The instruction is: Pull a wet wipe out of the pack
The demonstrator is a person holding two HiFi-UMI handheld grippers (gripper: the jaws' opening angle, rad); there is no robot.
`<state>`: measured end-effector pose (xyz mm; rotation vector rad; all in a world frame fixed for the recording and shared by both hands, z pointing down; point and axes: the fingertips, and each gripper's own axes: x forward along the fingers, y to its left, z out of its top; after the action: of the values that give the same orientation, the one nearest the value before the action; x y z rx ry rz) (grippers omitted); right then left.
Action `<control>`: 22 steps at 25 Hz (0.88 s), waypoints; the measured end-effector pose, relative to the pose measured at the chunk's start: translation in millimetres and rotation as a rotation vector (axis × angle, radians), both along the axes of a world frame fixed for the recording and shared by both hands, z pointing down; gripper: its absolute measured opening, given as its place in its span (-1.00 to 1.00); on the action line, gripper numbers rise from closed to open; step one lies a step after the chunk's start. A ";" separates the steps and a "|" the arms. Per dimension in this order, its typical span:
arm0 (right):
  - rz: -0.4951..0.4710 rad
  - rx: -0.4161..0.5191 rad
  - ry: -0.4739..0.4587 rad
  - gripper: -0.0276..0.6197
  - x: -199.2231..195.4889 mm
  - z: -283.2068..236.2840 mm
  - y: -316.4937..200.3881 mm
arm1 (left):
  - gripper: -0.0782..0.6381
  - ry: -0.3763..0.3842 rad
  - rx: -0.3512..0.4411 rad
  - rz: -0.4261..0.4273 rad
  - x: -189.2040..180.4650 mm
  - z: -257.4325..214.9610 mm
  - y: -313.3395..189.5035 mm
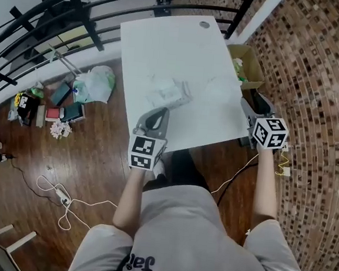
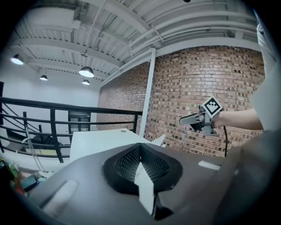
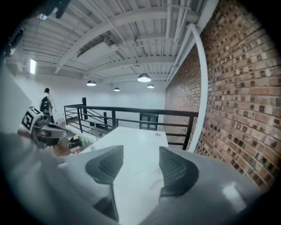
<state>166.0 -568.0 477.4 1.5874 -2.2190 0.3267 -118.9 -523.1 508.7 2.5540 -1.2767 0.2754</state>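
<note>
Pack [image 1: 172,92] on white table [image 1: 171,43], cardboard box [image 1: 252,68] right, floor clutter [image 1: 66,102] left

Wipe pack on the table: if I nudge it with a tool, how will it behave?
The wipe pack looks like soft, crinkled film, so it will probably dent rather than stay stiff. It lies flat on the smooth white table, so it likely slides rather than rolls or tips. It looks slim, so it is probably light.

Even light from the ceiling lamps [image 3: 144,78], my white table [image 1: 165,49] looks washed out. Gripper views bend at the edges, my left gripper [image 2: 140,150] blurry up close.
</note>
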 end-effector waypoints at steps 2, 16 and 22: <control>-0.005 0.069 -0.061 -0.26 -16.0 -29.2 37.6 | -0.73 0.007 0.029 -0.013 -5.2 -15.7 11.0; -0.245 0.363 -0.280 -0.94 -103.4 -112.9 222.3 | -0.73 0.020 0.275 -0.159 41.0 -121.5 172.8; -0.321 0.317 -0.335 -0.94 -74.5 -99.0 354.1 | -0.73 0.076 0.300 -0.255 105.7 -127.2 316.6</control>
<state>91.4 -213.9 378.4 1.3626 -2.8549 0.1607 -13.3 -206.6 381.5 2.5652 -1.7042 -0.0709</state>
